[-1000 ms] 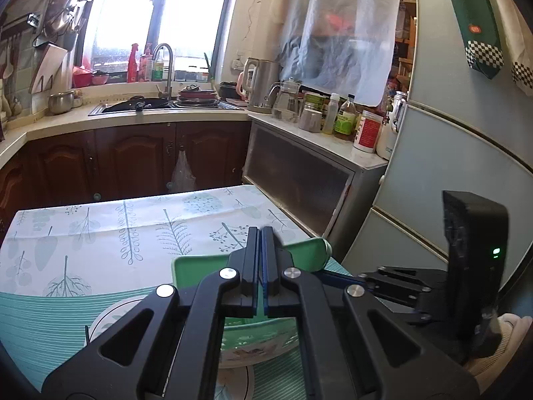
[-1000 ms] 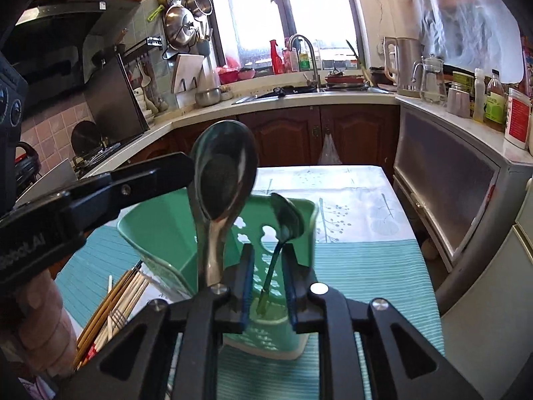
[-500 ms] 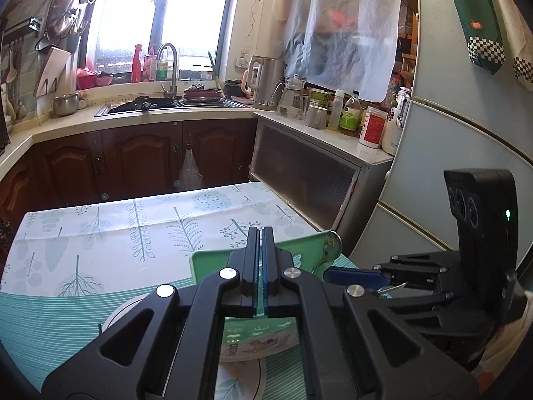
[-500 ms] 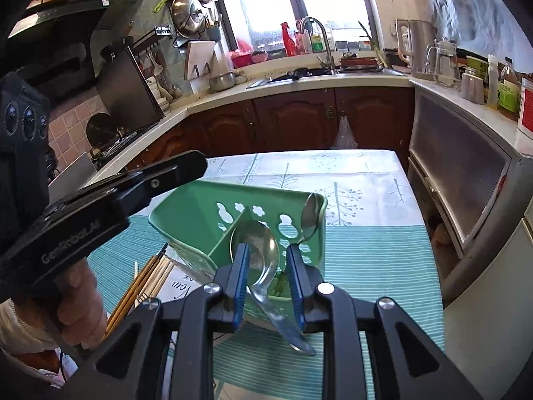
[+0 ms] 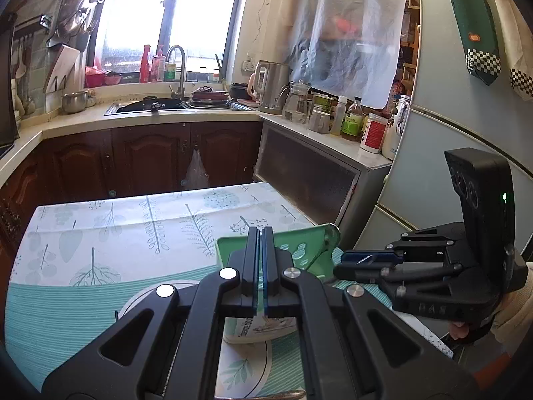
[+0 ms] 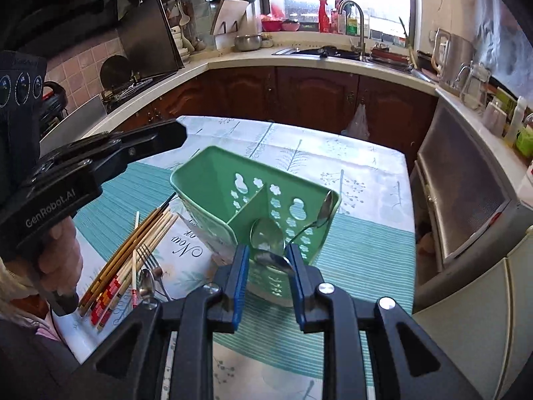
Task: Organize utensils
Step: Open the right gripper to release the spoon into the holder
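A green plastic utensil caddy with two compartments stands on the table; it also shows in the left wrist view. Two metal spoons stand in its right compartment: a large one and a smaller one leaning on the rim. My right gripper is open and empty just in front of the caddy, with the large spoon's handle between its fingers. Several chopsticks, a fork and a small spoon lie left of the caddy. My left gripper is shut and empty above the table, left of the caddy.
The table has a teal striped mat over a leaf-print cloth. A white plate lies under the left gripper. Kitchen counters, a sink and a fridge surround the table.
My right gripper lowered the large spoon into the caddy's right compartment, opened and let go of it. The left gripper stayed shut and shifted slightly.
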